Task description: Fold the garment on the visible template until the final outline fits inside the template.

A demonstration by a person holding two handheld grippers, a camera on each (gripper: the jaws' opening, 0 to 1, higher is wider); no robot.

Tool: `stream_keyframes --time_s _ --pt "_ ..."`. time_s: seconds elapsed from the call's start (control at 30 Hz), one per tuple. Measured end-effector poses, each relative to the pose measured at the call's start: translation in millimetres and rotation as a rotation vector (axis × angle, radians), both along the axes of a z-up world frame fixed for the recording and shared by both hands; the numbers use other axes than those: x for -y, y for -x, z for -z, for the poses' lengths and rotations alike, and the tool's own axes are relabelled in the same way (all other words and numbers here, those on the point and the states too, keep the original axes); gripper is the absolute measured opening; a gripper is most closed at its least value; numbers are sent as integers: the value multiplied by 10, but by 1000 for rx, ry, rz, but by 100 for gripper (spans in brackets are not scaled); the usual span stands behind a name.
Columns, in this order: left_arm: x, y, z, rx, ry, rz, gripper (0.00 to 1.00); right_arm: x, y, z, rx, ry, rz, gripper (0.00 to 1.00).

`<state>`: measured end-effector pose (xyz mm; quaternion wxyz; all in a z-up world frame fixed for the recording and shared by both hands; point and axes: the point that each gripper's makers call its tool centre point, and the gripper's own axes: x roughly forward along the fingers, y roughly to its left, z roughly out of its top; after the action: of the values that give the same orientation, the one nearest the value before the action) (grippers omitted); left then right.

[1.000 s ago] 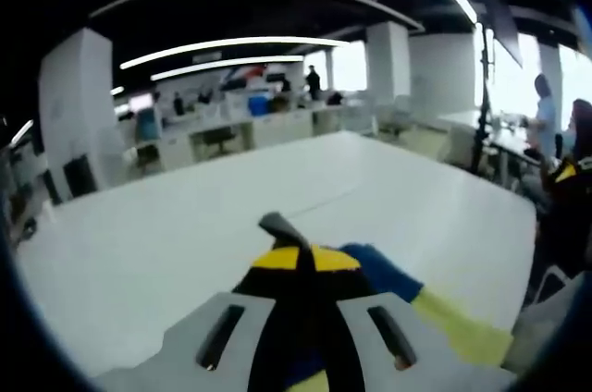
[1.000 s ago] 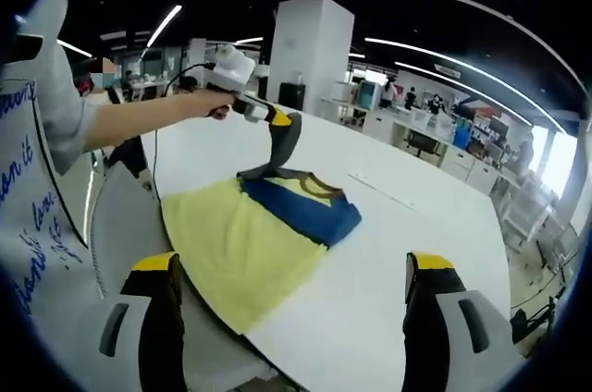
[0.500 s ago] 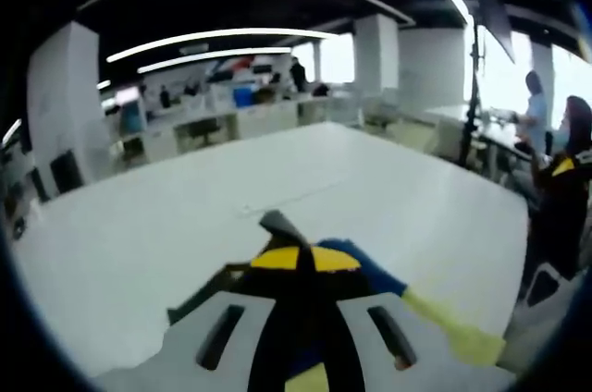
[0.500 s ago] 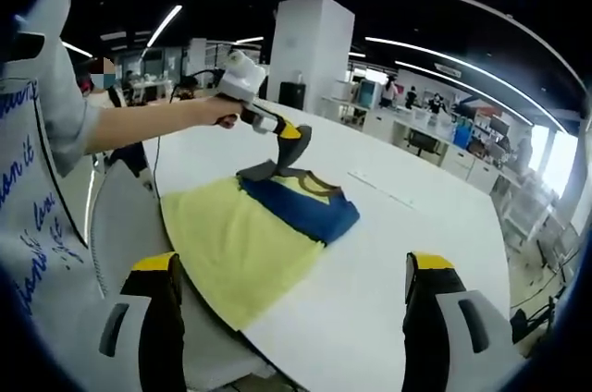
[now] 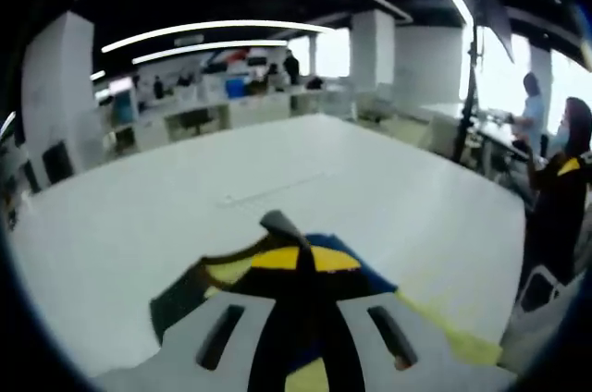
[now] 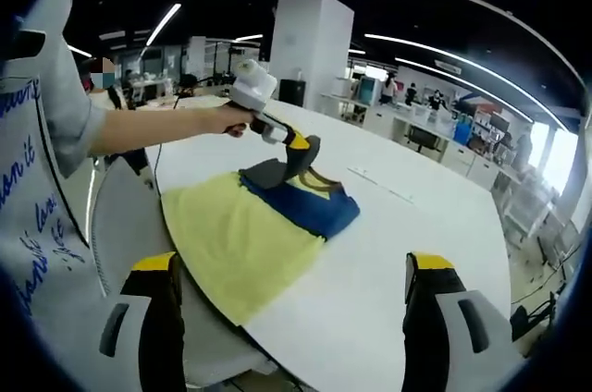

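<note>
Yellow-and-blue garment [image 6: 259,226] lies folded on the white table [image 6: 398,253], ahead and left of the right gripper [image 6: 289,295], near the table's edge. Yellow part is closest to that gripper, blue part with yellow-trimmed collar farther out. Right gripper's jaws are spread wide, nothing between them, hovering short of the table edge and well apart from the garment. Left gripper [image 6: 301,153] enters from the left, held in a hand [image 6: 231,119], its tip down at the dark grey sleeve [image 6: 268,173] by the collar. In the left gripper view its own jaws [image 5: 298,258] are pressed together on dark grey fabric, a flap of it poking up just past the yellow tips; blue and yellow cloth [image 5: 407,318] spreads right of the jaws, dark sleeve [image 5: 180,286] to the left. Template outline can't be made out. A person [image 5: 560,198] sits right of the table.
</note>
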<state>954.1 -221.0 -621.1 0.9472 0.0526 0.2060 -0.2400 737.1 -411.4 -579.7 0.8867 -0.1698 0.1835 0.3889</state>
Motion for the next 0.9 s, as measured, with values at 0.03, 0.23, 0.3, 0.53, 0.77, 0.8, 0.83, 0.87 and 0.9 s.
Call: stream_keyframes --time_s 0.03,0.23,0.3,0.53,0.77,0.8,0.83,0.87,0.9 --pt "9 0 9 -2 1 0 0 9 -1 5 0 2 2 100" --pt "106 -18 117 -18 6 -5 0 41 -1 76 -6 34 6 100" --pt "129 -19 145 -25 10 -5 0 19 9 71 -13 17 1 100" --pt "287 -5 280 -51 21 8 0 30 22 116 -26 26 -1 100" --pt "432 15 410 -84 19 33 0 65 24 128 -30 33 5 100" --pt "448 18 424 -87 19 37 0 64 25 127 -30 33 4 100" --pt "464 16 446 -91 14 43 0 61 27 124 -30 31 4 100" --pt "472 18 465 -95 8 46 0 57 30 123 -31 29 2 100" --pt "475 16 480 -97 3 46 0 55 33 124 -32 29 1 100"
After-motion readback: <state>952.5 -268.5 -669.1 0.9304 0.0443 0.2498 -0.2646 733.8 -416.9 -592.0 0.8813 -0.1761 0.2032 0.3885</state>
